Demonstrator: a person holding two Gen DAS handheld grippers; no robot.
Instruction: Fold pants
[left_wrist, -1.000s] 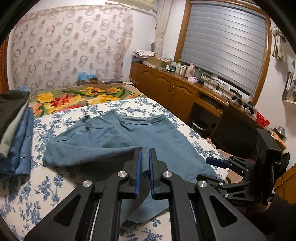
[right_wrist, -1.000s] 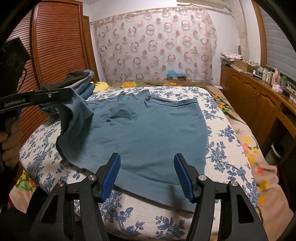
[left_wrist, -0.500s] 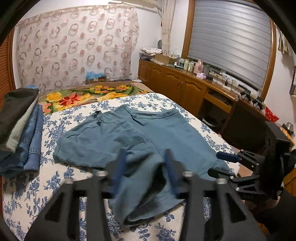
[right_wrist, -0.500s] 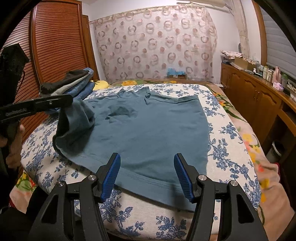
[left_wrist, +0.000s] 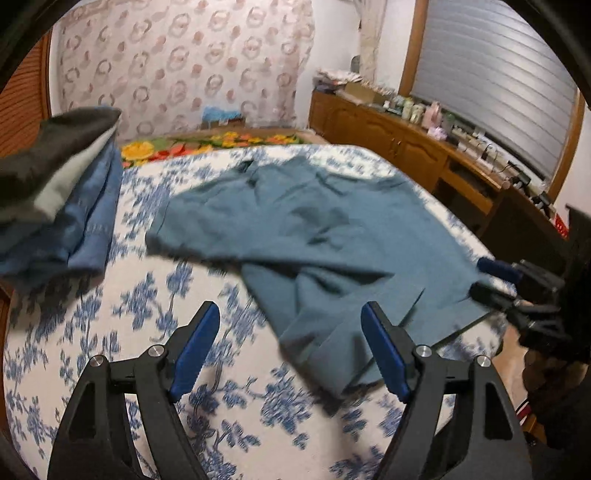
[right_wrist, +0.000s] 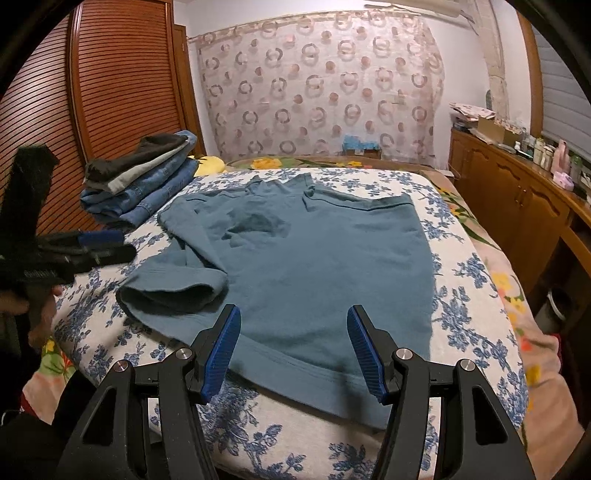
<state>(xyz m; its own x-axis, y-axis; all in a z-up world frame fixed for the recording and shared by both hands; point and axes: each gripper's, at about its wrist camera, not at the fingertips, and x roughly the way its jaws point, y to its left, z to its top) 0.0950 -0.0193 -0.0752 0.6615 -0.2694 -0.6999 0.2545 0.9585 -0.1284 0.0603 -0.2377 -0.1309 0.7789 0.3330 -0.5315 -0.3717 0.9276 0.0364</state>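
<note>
left gripper (left_wrist: 290, 345): jaws have just been opening and now stand wide, nothing pinched. The dropped leg end lies just ahead of them, its edge between the blue pads but loose on the bed.

right gripper (right_wrist: 293, 350): jaws moderately wide and empty, poised over the near hem without pressing on it.

pants (right_wrist: 295, 266): teal, spread across the middle of the bed (right_wrist: 476, 302), waistband toward the far edge. One hem runs along the near edge. The other leg end sits as a rumpled roll at the near left corner of the garment.

step in hand, as I read it: a leg has just been let go after being carried over. The fold looks untidy, and the rolled cuff wants flattening before any further fold.

doing it well: I would take the rumpled cuff at its outer corner with the left tool. The right should pin or grip the hem beside it. Then draw both outward toward the near edge so the layers lie flat and the hems meet.

what to mind: pinch only the pants cloth, not the flowered sheet beneath. Pull evenly, for soft fabric like this bunches if tugged from one corner.

stack of folded clothes (right_wrist: 140, 184): at the far left corner of the bed, just beside the pants. Sweeps should be kept short of it.
</note>
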